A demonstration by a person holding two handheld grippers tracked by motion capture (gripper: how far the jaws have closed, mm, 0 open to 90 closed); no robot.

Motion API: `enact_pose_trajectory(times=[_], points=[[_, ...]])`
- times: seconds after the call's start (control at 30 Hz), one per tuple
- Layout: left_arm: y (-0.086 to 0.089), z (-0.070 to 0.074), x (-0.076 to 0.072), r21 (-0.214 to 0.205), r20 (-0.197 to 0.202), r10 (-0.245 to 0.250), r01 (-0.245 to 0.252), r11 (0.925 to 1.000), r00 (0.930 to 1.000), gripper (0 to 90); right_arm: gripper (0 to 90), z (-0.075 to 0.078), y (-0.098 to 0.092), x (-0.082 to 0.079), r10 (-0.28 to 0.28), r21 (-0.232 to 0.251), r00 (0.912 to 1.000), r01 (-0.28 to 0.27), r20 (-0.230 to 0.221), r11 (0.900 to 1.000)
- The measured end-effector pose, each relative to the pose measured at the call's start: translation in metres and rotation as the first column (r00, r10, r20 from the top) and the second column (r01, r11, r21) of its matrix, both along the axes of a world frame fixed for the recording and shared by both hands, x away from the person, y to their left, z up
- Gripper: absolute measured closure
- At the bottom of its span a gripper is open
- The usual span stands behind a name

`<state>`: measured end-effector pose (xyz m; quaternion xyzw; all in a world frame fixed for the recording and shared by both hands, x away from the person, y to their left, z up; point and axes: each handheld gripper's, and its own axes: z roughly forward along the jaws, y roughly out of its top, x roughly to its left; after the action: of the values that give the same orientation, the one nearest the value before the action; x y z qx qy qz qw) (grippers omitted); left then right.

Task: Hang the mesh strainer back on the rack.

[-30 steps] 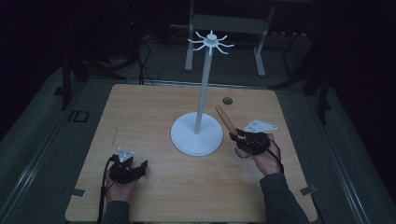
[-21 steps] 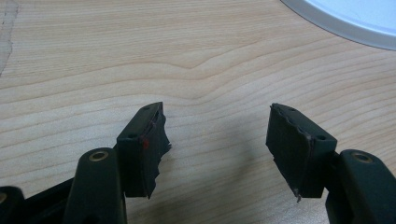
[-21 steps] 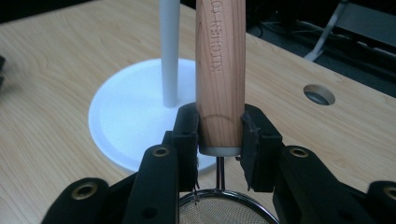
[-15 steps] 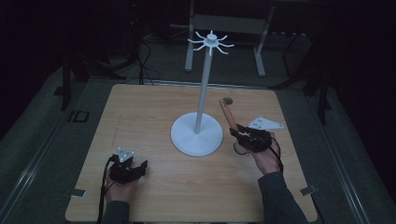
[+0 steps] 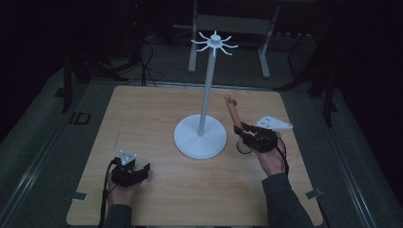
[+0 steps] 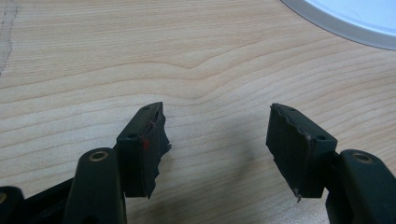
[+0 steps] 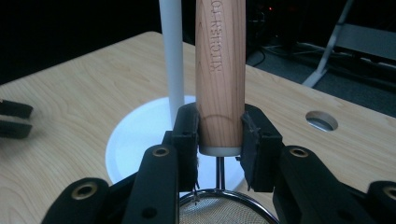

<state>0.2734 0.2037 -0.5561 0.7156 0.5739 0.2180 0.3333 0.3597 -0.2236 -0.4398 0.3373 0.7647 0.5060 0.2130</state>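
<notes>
Darkness is surrounding the pale wooden tabletop (image 5: 157, 123), and near its centre I am looking at a white hanging stand (image 5: 204, 118) with a round base and a ring of hooks at the top of its pole. I am holding the right gripper (image 5: 245, 134) at about 3 o'clock from that base, and its jaws are pinching the wooden handle (image 7: 220, 74) of a small mesh strainer (image 7: 224, 207). From the right gripper view, the jaws are clamping the handle at its lower end, just above the metal neck, with the mesh bowl hanging beneath them. The handle is rising up and tilting away toward 12 o'clock, so its far tip is free. I judge that I am gripping low on purpose, leaving that tip clear to reach one of the hooks; whether it has a hanging hole I cannot tell.

I am resting the left gripper (image 5: 127, 172) at about 7 o'clock, well apart from the stand, with its jaws spread and nothing between them. It is idling over bare wood, out of the way, with only the stand's base edge (image 6: 345, 18) in its view.
</notes>
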Motion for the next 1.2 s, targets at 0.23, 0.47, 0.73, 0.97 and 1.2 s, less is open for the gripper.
enact_pose_trajectory(times=[0.23, 0.47, 0.73, 0.97, 1.2], points=[[0.000, 0.000, 0.000, 0.002, -0.001, -0.001, 0.001, 1.0000, 1.0000, 37.5, 69.7, 0.008, 0.000, -0.002, -0.008, 0.044, 0.9999, 0.007, 0.015, 0.9990], [0.000, 0.000, 0.000, 0.000, -0.002, 0.000, 0.000, 1.0000, 1.0000, 37.4, 69.7, 0.015, 0.000, -0.004, -0.003, 0.080, 0.9997, 0.001, 0.025, 0.9968], [0.000, 0.000, 0.000, -0.003, 0.000, 0.003, -0.003, 1.0000, 1.0000, 37.4, 69.7, 0.023, 0.003, -0.006, 0.011, 0.117, 0.9992, -0.016, 0.039, 0.9930], [0.000, 0.000, 0.000, -0.005, 0.001, 0.003, -0.003, 1.0000, 1.0000, 37.4, 69.7, 0.029, 0.003, -0.006, 0.009, 0.140, 0.9987, -0.016, 0.049, 0.9900], [0.000, 0.000, 0.000, -0.005, 0.002, 0.003, -0.003, 1.0000, 1.0000, 37.4, 69.7, 0.034, 0.003, -0.006, 0.006, 0.149, 0.9980, -0.015, 0.063, 0.9887]])
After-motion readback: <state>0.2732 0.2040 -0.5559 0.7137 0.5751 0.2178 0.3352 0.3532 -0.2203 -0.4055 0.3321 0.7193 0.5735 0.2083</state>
